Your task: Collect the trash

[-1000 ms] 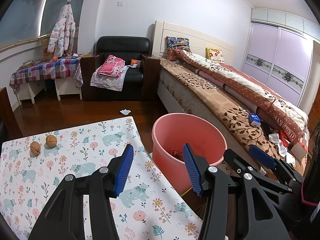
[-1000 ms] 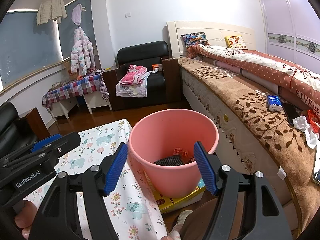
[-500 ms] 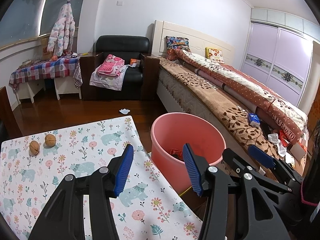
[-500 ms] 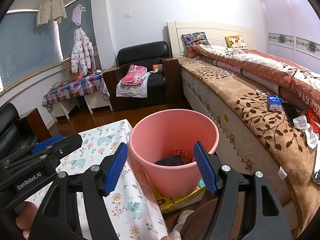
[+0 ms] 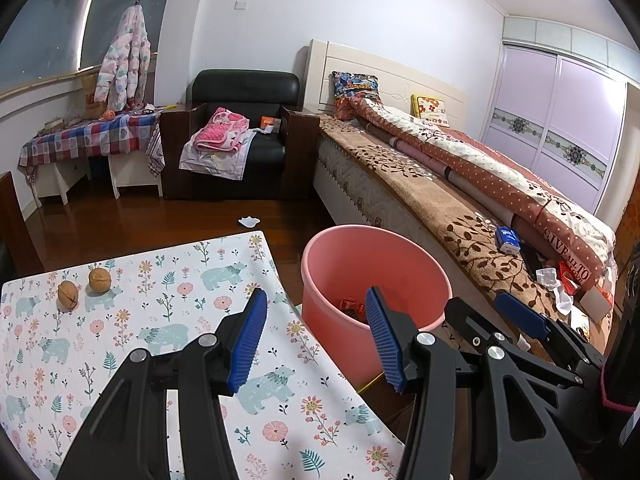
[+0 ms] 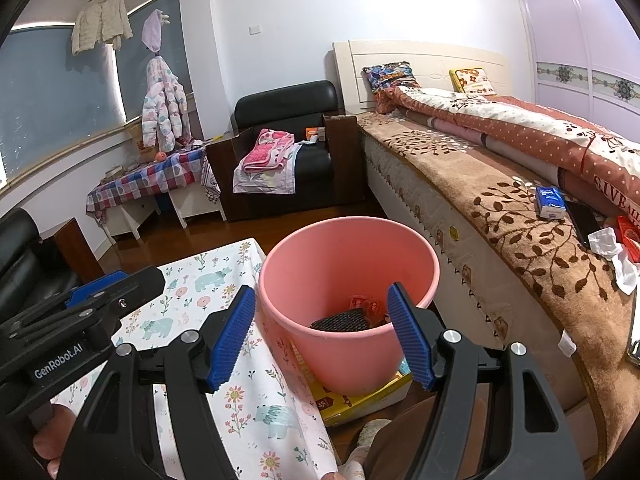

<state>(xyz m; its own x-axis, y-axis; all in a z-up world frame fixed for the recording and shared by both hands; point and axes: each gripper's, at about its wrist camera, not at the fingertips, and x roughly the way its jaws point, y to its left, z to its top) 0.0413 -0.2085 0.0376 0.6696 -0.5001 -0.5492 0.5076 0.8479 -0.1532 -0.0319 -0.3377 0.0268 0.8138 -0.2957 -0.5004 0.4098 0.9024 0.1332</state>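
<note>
Presently we list: left gripper (image 5: pixel 316 338), jaws wide, empty, over the floral tablecloth (image 5: pixel 168 320) edge beside the pink bucket (image 5: pixel 340 264); two walnuts (image 5: pixel 84 286) far left of it. Right gripper (image 6: pixel 322 336), jaws wide, empty, at the bucket's near rim; wrappers (image 6: pixel 362 304) lie inside.

The left gripper (image 5: pixel 314 340) hung with its blue pads apart and nothing between them, over the edge of a table (image 5: pixel 168 360) in a floral bear-print cloth. Two walnuts (image 5: pixel 84 285) lay near the far corner. Beside the table stood a pink bucket (image 5: pixel 400 264) holding what looked like red wrappers.
</note>
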